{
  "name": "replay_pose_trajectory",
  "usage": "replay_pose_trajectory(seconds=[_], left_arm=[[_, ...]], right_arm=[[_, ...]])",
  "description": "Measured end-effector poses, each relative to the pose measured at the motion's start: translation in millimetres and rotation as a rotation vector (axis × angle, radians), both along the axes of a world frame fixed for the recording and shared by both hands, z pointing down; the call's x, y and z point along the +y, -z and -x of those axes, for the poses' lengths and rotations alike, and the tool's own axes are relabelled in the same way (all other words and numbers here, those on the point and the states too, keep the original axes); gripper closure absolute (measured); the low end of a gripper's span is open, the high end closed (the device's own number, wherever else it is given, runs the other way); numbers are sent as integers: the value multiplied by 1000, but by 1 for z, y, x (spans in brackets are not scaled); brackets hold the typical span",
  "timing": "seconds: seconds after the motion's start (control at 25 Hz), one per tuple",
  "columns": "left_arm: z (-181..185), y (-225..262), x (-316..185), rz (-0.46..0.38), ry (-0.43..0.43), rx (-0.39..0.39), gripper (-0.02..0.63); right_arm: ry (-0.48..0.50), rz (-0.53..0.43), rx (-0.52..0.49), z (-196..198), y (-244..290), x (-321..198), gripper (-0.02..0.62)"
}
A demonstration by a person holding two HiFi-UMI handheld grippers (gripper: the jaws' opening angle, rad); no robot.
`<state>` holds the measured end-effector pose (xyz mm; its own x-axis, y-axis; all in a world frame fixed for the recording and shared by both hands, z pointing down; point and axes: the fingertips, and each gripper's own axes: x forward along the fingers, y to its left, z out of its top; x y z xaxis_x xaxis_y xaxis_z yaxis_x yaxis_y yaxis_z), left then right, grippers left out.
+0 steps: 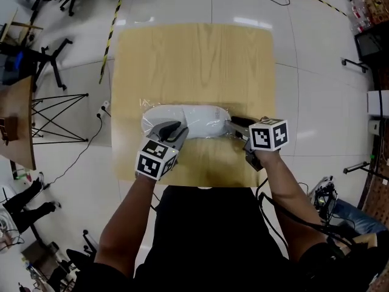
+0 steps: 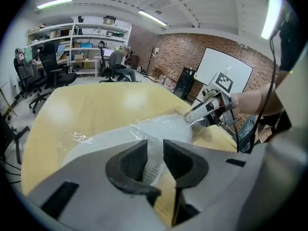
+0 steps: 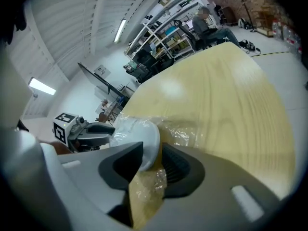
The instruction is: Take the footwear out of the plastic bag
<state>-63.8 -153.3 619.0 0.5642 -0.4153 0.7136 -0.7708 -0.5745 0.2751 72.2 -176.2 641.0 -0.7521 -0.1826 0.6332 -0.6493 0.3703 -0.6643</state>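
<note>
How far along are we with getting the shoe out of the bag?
Done: nothing yet. The white shoe lies wrapped in the clear plastic bag on the table.
In hand: the left gripper and the right gripper sit at opposite ends of the bag. Their jaws are apart, with shoe and film between them, and neither is clamped.
Left: grip the bag and pull the shoe free.

A lab-like workroom: shelving (image 2: 82, 37), office chairs (image 2: 48, 66), whiteboard (image 2: 226, 70), brick wall (image 2: 175, 52)
</note>
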Motion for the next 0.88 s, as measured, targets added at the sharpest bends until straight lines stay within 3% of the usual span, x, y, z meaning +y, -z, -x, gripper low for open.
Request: replay_pose_trajectory(seconds=[0.32, 0.44, 0.72, 0.88], left_arm=[[8, -6, -6, 14, -49, -30, 523], [16, -8, -10, 10, -39, -48, 578], [20, -8, -20, -10, -46, -77, 594], [26, -11, -21, -1, -68, -85, 599]], right_arm=[[-25, 2, -22, 0, 6, -3, 534], [-87, 14, -46, -17, 8, -6, 542], [-229, -7, 2, -75, 9, -24, 546], [-240, -14, 12, -84, 11, -28, 546]])
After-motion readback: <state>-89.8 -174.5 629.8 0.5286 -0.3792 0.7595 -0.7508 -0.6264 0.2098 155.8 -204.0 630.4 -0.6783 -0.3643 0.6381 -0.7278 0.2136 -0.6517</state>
